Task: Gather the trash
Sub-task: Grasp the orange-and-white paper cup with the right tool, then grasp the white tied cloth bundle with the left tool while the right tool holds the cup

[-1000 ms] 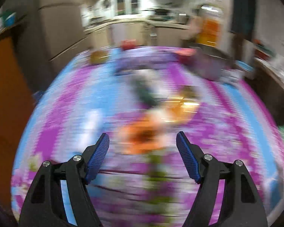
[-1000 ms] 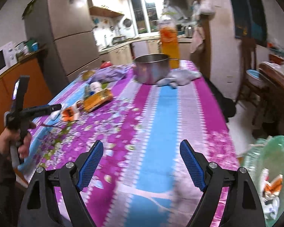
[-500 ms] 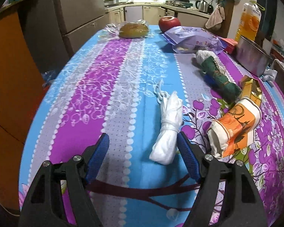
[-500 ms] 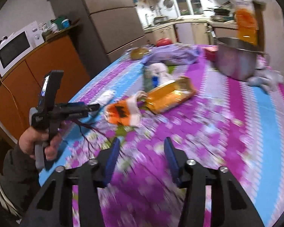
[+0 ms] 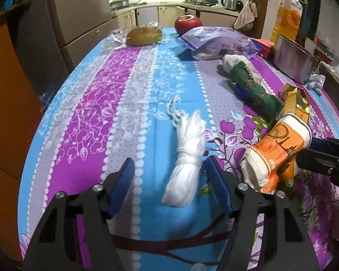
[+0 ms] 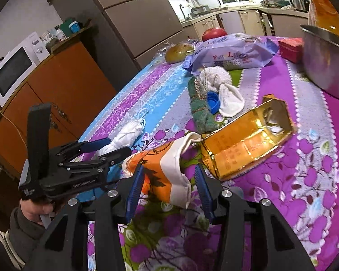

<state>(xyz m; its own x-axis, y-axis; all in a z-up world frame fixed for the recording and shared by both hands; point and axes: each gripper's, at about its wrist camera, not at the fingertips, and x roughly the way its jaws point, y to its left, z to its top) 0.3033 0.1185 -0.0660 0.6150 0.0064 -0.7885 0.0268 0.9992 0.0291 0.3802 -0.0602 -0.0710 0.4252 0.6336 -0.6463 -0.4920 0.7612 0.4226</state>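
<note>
The bench [image 5: 128,103], under its purple-and-blue flowered cloth, stretches ahead of both my jaws; far beyond my right jaws and to their right stands a steel pot [image 6: 325,63], and far ahead lies a purple plastic package [image 6: 230,53] with a red apple [image 6: 214,33] behind it; a wrapped bread roll [image 5: 144,35] sits at the far edge, well ahead of my left jaws. Just ahead and to the right of my right jaws lies an open gold carton [image 6: 244,142] on its side; beyond it a green rolled cloth [image 6: 198,106] lies with a white towel [image 6: 223,85] and a small blue cap [image 6: 213,102] touching it.

My right gripper [image 6: 168,188] holds its jaws apart, one on each side of the crumpled orange-and-white paper cup [image 6: 162,174]; the cup lies on the bench between them, and I cannot tell whether either pad touches it. In the left view the same cup [image 5: 275,151] sits just right of my left jaws.

My left gripper [image 5: 171,187] is also spread wide; the white bundle tied with string [image 5: 185,164] lies on the bench between its jaws, nearer the right-hand pad, its loose string ends pointing away from me; the pads do not press it.
</note>
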